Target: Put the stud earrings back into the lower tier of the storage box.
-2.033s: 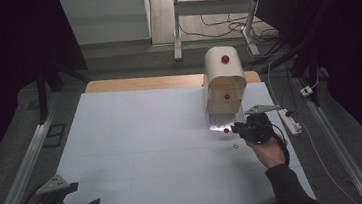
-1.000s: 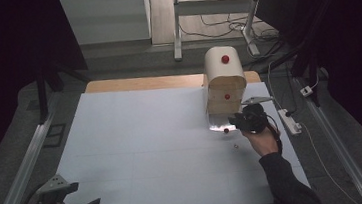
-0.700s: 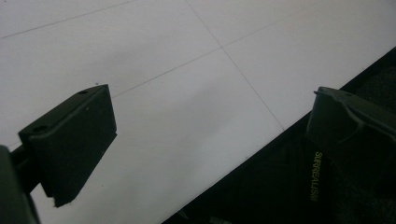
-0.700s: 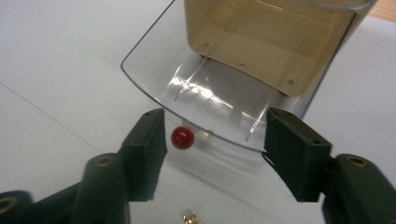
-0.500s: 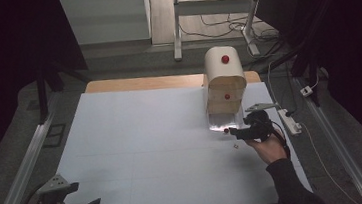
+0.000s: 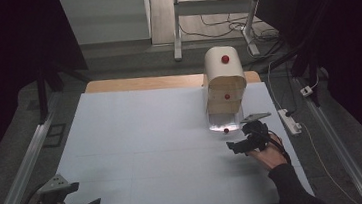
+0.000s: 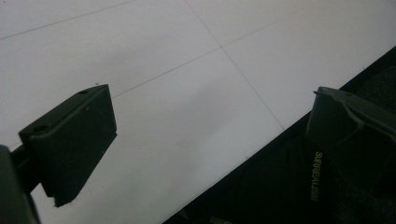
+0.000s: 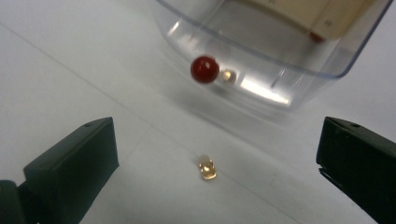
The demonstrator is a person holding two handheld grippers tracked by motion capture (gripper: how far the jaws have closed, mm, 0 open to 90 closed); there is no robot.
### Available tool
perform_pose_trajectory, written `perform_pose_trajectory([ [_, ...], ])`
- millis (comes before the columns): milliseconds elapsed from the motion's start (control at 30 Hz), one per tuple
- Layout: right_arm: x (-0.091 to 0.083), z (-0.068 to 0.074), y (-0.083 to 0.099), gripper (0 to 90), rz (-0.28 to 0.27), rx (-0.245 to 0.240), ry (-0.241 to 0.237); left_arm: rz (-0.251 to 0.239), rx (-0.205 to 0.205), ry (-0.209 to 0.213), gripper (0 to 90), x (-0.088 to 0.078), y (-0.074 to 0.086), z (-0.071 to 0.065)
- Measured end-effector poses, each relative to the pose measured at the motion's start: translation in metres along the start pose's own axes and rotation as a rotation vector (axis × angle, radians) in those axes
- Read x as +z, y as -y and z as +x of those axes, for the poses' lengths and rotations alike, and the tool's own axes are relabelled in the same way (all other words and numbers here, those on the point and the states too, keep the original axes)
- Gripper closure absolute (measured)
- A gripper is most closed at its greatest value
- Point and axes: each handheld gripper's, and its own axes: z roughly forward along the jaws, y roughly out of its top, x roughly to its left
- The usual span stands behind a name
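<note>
A cream cabinet (image 6: 224, 75) with red knobs stands at the table's back right. Its clear bottom drawer (image 6: 223, 120) is pulled out, and in the right gripper view the drawer (image 8: 280, 60) shows a red knob (image 8: 204, 69) on its front. A small amber piece (image 8: 207, 168) lies on the white table just before the drawer. My right gripper (image 6: 236, 147) hovers in front of the drawer, pointing at it. The right gripper (image 8: 217, 121) has just been opening and now stands wide, nothing touching its pads. My left gripper (image 6: 87, 195) rests open at the front left corner; the left gripper (image 7: 210, 91) is empty.
The white table top (image 6: 147, 135) has a wooden strip (image 6: 142, 83) along its far edge. A white power strip (image 6: 290, 121) with cables lies off the right edge. Metal rails run along both sides. A desk frame (image 6: 177, 27) stands beyond.
The right gripper has drawn back from the drawer's front toward the near side and sunk a little, and its jaws have opened wide. The left gripper has not moved.
</note>
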Motion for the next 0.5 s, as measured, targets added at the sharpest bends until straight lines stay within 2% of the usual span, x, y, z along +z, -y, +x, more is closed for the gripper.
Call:
perform_pose_trajectory([
  [167,0.010,-0.002,0.008,0.0,0.053,-0.011,-0.028,0.001,0.003,0.000,1.2,0.000,0.000,0.000],
  [200,0.015,-0.002,0.011,0.0,0.082,-0.029,-0.035,0.002,0.003,-0.001,1.2,0.000,0.000,0.000],
  [233,0.015,-0.002,0.011,0.0,0.082,-0.029,-0.035,0.002,0.003,0.000,1.2,0.000,0.000,0.000],
  [333,0.023,-0.001,0.017,0.0,0.138,-0.067,-0.063,0.003,0.003,-0.001,1.2,0.000,0.000,0.000],
  [367,0.023,-0.001,0.017,0.0,0.138,-0.067,-0.063,0.003,0.004,-0.001,1.2,0.000,0.000,0.000],
  [400,0.025,0.002,0.017,0.0,0.154,-0.104,-0.049,0.003,0.004,-0.001,1.2,0.000,0.000,0.000],
  [467,0.025,0.003,0.016,2.9,0.157,-0.112,-0.051,0.004,0.004,-0.001,1.2,0.000,0.000,0.000],
  [500,0.024,0.003,0.015,7.1,0.156,-0.114,-0.058,0.004,0.004,-0.002,1.2,0.001,0.000,0.000],
])
